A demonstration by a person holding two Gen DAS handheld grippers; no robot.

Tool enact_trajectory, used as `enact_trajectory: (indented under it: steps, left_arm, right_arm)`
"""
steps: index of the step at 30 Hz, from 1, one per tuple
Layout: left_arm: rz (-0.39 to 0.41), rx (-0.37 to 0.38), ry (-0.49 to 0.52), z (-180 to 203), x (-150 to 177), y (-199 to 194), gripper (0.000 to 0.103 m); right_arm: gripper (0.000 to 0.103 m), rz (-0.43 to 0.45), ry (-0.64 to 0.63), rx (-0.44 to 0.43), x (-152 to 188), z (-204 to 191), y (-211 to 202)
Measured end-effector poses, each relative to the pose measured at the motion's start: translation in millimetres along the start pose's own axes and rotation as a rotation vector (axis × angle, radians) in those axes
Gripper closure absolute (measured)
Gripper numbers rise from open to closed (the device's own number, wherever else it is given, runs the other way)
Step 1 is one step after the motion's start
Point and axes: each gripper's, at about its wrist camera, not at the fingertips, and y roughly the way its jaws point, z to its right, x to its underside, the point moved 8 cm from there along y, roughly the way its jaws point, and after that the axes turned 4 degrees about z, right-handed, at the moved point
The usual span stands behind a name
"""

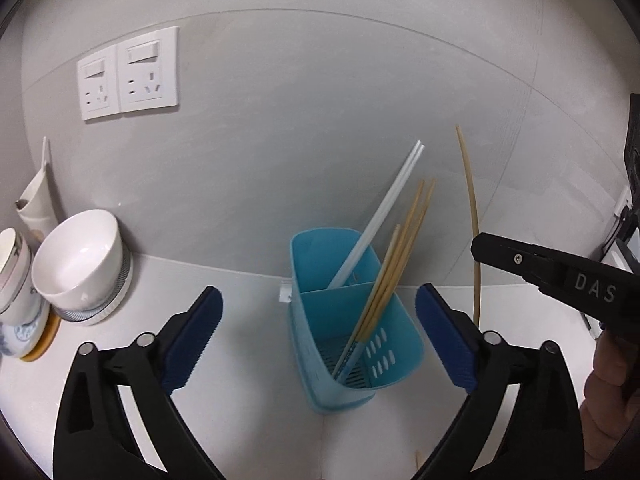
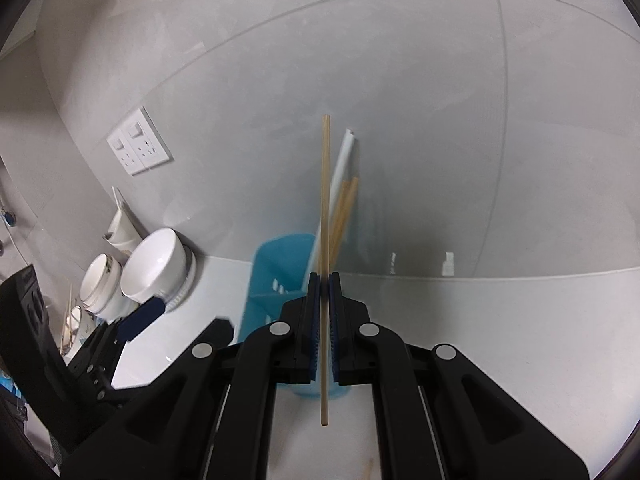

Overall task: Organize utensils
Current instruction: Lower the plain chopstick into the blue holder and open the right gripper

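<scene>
- Far left of the left wrist view: a patterned ceramic cup (image 1: 14, 276) sits on a round wooden coaster (image 1: 44, 340); beside it a smooth white bowl (image 1: 78, 258) is tipped on a ribbed white dish (image 1: 116, 300), all on the glossy white desk (image 1: 240, 400).
- Upper left: two white plastic wall sockets (image 1: 130, 74) on matte grey tile.
- Lower middle: the left claw (image 1: 318, 332) stands wide, with nothing between its ridged blue pads (image 1: 192, 340).
- Middle: a translucent blue plastic utensil holder (image 1: 344, 320), rectangular, split into two compartments with slotted drain holes. The white chopsticks (image 1: 376, 220) lean in the far compartment; the slim bamboo chopsticks (image 1: 396, 264) lean in the near one.
- Right: the right claw (image 2: 325, 312), matte black, is clamped on a single bamboo chopstick (image 2: 325, 208), round and pale, held upright above the desk. In the right wrist view it stands in front of the holder, apart from the others.
</scene>
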Motion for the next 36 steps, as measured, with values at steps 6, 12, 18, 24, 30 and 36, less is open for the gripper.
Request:
enact_trajectory:
  steps: [6, 12, 18, 24, 30, 36]
  left_arm:
    - [-0.01, -0.013, -0.002, -7.9, -1.8, -10.3, 0.006]
    - [-0.034, -0.044, -0.004, -20.7, 2.7, -10.6, 0.006]
    - [-0.055, -0.067, -0.018, -33.3, 10.4, -5.6, 0.006]
    - [-0.068, -0.082, -0.026, -40.9, 15.3, -1.5, 0.006]
    - [-0.075, -0.095, -0.016, -45.1, 17.8, 0.5, 0.006]
    - [-0.111, -0.088, -0.051, -50.0, 22.1, 5.4, 0.006]
  right_arm:
    - [0.099, 0.071, -0.018, -0.036, -7.1, -13.2, 4.8]
    - [0.099, 0.132, -0.015, -0.05, -9.7, -21.6, 15.2]
    - [0.099, 0.152, -0.022, -0.049, -5.3, -26.2, 30.0]
    - [0.099, 0.143, -0.026, -0.035, 4.1, -23.8, 41.8]
    - [0.099, 0.115, -0.039, -0.015, 17.3, -20.1, 53.5]
    - [0.096, 0.062, -0.052, 0.001, 24.3, -15.3, 52.3]
